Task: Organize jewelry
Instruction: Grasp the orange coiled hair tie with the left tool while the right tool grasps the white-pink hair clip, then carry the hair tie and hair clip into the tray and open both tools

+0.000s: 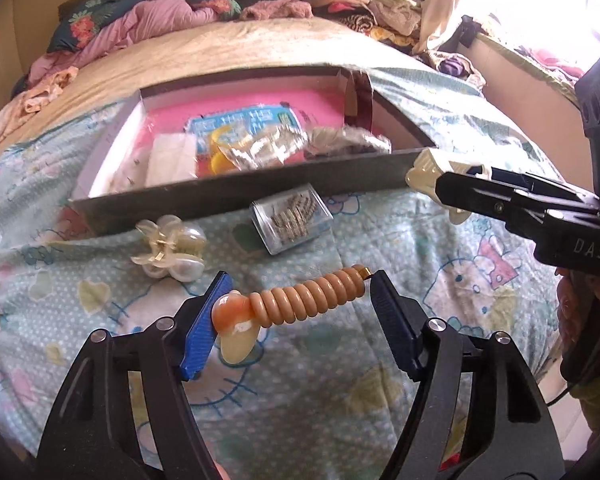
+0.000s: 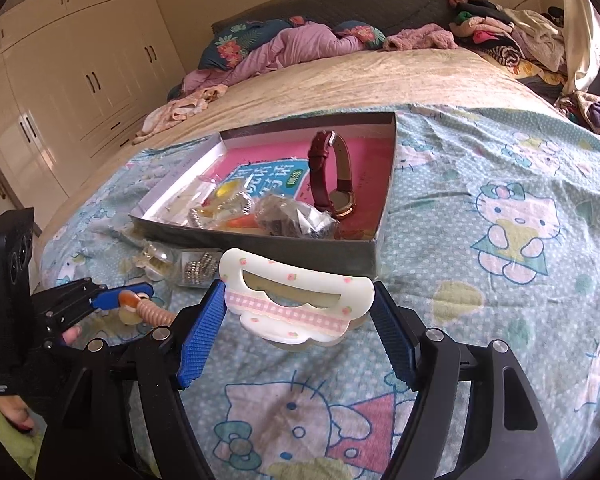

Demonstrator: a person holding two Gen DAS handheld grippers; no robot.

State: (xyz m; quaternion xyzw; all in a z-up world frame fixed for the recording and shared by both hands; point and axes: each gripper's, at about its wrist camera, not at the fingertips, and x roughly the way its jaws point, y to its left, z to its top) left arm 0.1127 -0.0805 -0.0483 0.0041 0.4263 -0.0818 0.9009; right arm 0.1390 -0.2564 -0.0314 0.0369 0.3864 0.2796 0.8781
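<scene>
My left gripper (image 1: pixel 296 300) is shut on an orange ribbed hair clip (image 1: pixel 300 300), held above the bedspread; it also shows in the right wrist view (image 2: pixel 144 306). My right gripper (image 2: pixel 300 312) is shut on a white cloud-shaped hair claw with pink gingham (image 2: pixel 296 304), held just in front of the grey shallow box (image 2: pixel 260 246). The claw shows in the left wrist view (image 1: pixel 424 172) by the box's near right corner. The box (image 1: pixel 220 190) holds a red-strap watch (image 2: pixel 334 176), plastic packets and a pink card.
A pearly flower hair claw (image 1: pixel 170 250) and a clear case of small metal clips (image 1: pixel 292 216) lie on the Hello Kitty bedspread (image 2: pixel 500 240) in front of the box. Clothes are piled at the bed's head and right side. Wardrobes stand at the left.
</scene>
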